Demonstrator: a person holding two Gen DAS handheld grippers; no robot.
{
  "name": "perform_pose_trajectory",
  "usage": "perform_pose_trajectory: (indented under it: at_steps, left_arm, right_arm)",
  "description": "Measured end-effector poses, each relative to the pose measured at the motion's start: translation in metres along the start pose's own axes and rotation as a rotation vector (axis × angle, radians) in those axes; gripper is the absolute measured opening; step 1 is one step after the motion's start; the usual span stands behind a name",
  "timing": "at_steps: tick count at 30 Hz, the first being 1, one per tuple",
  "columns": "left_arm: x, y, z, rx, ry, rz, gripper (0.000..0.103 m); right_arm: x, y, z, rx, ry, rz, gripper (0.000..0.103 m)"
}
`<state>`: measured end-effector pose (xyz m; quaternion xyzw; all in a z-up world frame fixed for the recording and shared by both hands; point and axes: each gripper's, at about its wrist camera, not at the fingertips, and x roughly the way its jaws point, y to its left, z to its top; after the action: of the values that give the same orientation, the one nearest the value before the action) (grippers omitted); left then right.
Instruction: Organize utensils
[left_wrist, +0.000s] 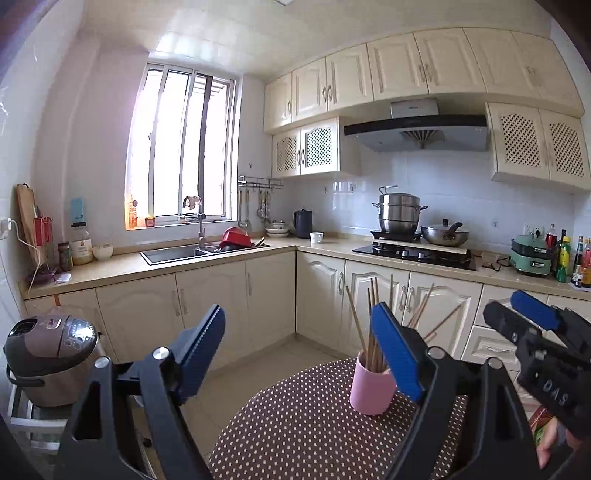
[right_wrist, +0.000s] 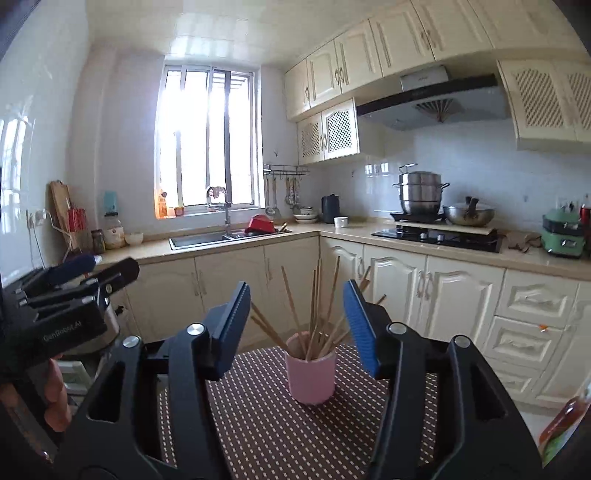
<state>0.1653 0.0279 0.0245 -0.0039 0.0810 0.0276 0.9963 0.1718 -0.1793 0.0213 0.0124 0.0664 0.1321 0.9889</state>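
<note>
Left gripper (left_wrist: 299, 354) wide apart, nothing between the pads. Right gripper (right_wrist: 297, 328) half spread and empty, pink cup (right_wrist: 311, 373) of chopsticks (right_wrist: 314, 302) just ahead on dotted table (right_wrist: 258, 424).

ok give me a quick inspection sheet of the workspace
surface: round table with a brown polka-dot cloth
job's things: pink cup upright on the table, wooden chopsticks standing in it, fanned out
clutter: nothing else seen on the cloth
tongs: left tongs open and empty; right tongs open and empty, cup beyond them
cables: white cord at the wall socket
surroundings: kitchen; sink, stove, rice cooker
</note>
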Motion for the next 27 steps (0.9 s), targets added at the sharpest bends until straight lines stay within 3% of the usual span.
perform_pose_trajectory:
  at_steps: [11,22,27]
  left_arm:
    - [-0.085,0.005,-0.010,0.014,-0.018,-0.020,0.080]
    - [-0.147,0.007,-0.009,0.025,-0.080,-0.030,0.080]
    - [-0.162,0.005,-0.008,0.055,-0.116,-0.011,0.085]
  right_arm:
    - [-0.089,0.031,-0.007,-0.010,-0.060,-0.070,0.087]
    - [-0.133,0.057,-0.005,-0.046,-0.142,-0.104,0.093]
    - [-0.144,0.063,-0.001,-0.043,-0.176,-0.092,0.095]
